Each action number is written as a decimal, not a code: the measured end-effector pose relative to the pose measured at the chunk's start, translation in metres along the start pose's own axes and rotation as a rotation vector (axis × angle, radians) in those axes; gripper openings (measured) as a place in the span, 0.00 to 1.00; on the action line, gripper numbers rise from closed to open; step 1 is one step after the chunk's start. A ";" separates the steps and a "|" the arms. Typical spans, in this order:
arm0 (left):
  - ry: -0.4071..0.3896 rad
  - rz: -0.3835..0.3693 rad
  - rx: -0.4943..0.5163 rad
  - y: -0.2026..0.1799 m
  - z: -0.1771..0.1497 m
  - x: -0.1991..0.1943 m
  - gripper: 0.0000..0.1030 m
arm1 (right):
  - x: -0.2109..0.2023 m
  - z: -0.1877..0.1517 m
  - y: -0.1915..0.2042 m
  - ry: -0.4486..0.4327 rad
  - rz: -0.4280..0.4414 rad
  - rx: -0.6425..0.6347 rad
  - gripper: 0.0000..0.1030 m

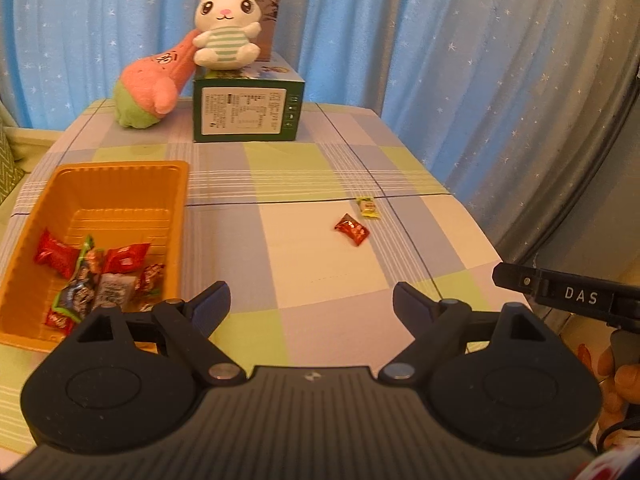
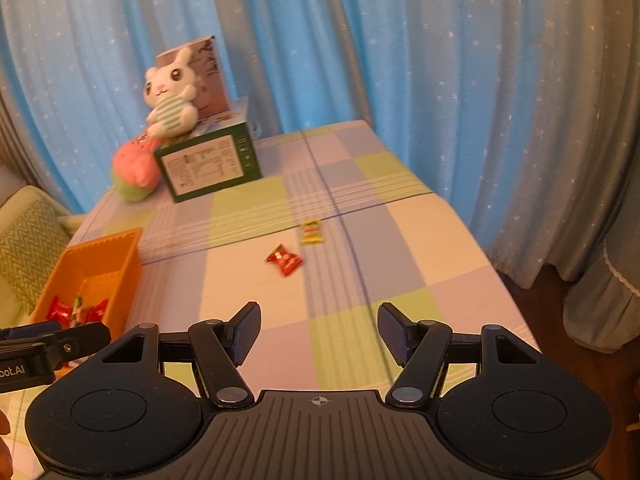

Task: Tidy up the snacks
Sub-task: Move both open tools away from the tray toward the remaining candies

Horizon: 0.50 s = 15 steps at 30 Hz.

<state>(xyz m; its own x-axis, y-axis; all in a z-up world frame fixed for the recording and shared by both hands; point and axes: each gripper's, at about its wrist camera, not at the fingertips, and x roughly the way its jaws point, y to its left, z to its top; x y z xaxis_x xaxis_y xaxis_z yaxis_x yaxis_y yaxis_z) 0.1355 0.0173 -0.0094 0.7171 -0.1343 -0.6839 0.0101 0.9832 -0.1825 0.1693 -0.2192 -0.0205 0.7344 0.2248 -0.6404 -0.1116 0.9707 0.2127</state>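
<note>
An orange tray (image 1: pixel 120 184) (image 2: pixel 116 248) on the table's left holds several wrapped snacks (image 1: pixel 100 276) (image 2: pixel 76 308). Two snacks lie loose on the checked cloth: a red wrapped candy (image 1: pixel 352 229) (image 2: pixel 285 260) and, just beyond it, a small yellow-green packet (image 1: pixel 367 207) (image 2: pixel 311 232). My left gripper (image 1: pixel 312 304) stands open and empty near the table's front, beside the tray's right wall. My right gripper (image 2: pixel 318 330) is open too, with nothing between its fingers, short of the red candy. Part of the right gripper (image 1: pixel 568 296) shows at the right edge of the left wrist view.
A green box (image 1: pixel 248 110) (image 2: pixel 212 164) stands at the back with a white rabbit plush (image 1: pixel 226 28) (image 2: pixel 170 100) sitting on it. A pink and green plush (image 1: pixel 150 88) (image 2: pixel 134 172) leans beside it. Blue starred curtains hang behind. The table edge (image 2: pixel 500 272) drops off at the right.
</note>
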 end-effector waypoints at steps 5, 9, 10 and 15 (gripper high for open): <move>0.002 -0.010 -0.025 -0.016 0.008 0.028 0.84 | 0.016 0.009 -0.015 -0.003 -0.009 -0.007 0.63; 0.026 -0.046 -0.073 -0.026 0.013 0.061 0.74 | 0.035 0.016 -0.028 -0.011 -0.011 -0.013 0.63; 0.028 -0.046 -0.070 -0.029 0.014 0.069 0.73 | 0.040 0.016 -0.032 -0.017 -0.010 -0.012 0.63; 0.042 -0.053 -0.061 -0.041 0.016 0.114 0.66 | 0.072 0.021 -0.047 -0.009 -0.018 -0.016 0.63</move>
<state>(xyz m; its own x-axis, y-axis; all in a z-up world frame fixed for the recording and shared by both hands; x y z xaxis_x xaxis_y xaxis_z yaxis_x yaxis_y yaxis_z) 0.2282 -0.0359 -0.0684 0.6870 -0.1927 -0.7006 0.0042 0.9652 -0.2614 0.2420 -0.2501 -0.0611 0.7425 0.2063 -0.6373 -0.1090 0.9759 0.1889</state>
